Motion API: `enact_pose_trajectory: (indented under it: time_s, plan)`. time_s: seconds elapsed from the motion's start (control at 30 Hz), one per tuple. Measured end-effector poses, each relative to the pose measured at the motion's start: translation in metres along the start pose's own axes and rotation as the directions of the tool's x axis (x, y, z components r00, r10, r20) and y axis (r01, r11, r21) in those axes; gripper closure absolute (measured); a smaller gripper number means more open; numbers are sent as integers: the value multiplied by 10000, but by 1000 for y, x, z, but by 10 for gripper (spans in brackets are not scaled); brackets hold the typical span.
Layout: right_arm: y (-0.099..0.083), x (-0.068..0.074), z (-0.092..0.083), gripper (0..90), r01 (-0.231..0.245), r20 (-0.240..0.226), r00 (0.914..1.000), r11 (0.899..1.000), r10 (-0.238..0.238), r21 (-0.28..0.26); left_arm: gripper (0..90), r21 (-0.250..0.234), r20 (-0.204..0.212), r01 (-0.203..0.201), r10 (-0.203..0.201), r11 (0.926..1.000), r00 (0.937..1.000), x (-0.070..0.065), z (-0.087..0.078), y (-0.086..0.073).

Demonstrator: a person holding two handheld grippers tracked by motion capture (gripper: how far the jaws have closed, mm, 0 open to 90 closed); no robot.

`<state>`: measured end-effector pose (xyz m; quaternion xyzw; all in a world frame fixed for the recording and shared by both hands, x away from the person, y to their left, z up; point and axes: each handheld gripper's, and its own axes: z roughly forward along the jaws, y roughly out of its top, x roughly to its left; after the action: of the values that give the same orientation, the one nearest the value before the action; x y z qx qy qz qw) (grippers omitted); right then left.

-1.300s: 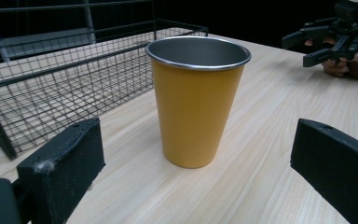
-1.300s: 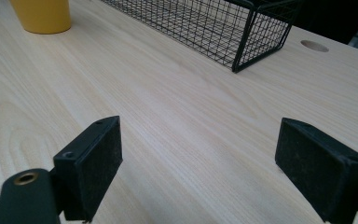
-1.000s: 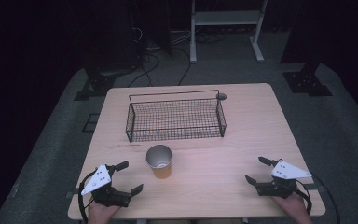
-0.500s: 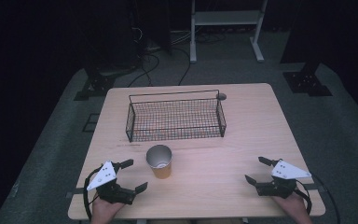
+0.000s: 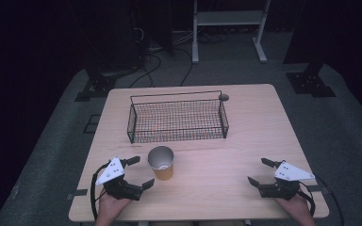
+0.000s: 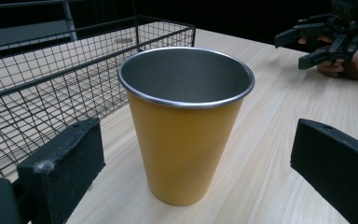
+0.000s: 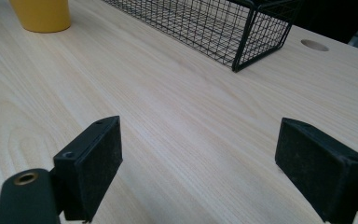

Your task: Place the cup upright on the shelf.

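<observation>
As the yellow metal cup [image 5: 161,162] stands upright near the black wire basket [image 5: 177,117], the left gripper [image 5: 139,172], jaws wide and empty, has edged closer to flank it; the right gripper [image 5: 259,172] waits open, well apart.

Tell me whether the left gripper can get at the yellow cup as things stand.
Probably yes: the left gripper is open, the cup stands upright right ahead between its jaws, untouched, with nothing between.
</observation>
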<state>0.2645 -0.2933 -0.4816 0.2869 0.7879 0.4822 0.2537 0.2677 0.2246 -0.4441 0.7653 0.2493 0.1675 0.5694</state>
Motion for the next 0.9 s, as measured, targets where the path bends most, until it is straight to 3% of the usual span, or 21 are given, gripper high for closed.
enact_pose_trajectory:
  time_s: [0.9]
  plan:
    - [0, 0, 0, 138, 17, -8, 10000, 10000, -17, 10, 17, 374, 119, 34, -38, 9993, 9999, 2, 30, 0]
